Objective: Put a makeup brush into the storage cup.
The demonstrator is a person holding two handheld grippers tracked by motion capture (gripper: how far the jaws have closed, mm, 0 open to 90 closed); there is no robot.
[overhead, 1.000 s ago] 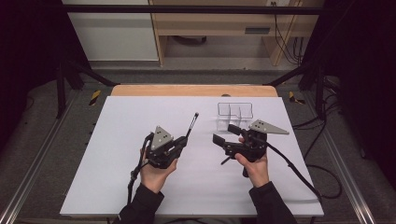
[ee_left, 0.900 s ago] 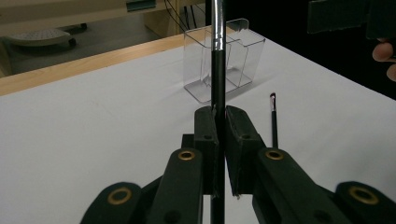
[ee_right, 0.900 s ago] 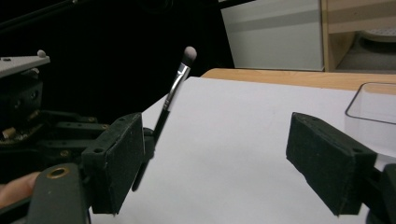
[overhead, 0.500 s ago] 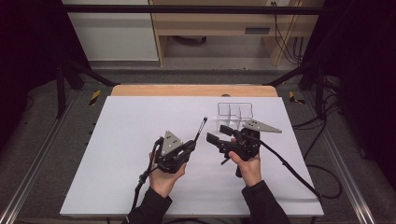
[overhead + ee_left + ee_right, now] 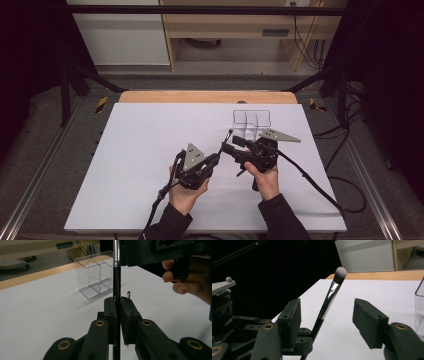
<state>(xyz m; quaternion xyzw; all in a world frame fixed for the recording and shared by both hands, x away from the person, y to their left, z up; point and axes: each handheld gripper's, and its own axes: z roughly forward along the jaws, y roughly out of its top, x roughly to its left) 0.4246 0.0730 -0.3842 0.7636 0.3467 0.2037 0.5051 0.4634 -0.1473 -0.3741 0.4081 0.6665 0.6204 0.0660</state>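
Makeup brush clamped by its black handle in the left gripper, jaws closed tight on it, bristle tip up and tilted toward the right gripper. Right gripper's jaws spread wide apart, brush shaft standing between them, touching neither pad. Both grippers held above the white desk, just beside each other at mid-desk. Clear divided organizer sits on the desk beyond the right gripper, near the far edge.
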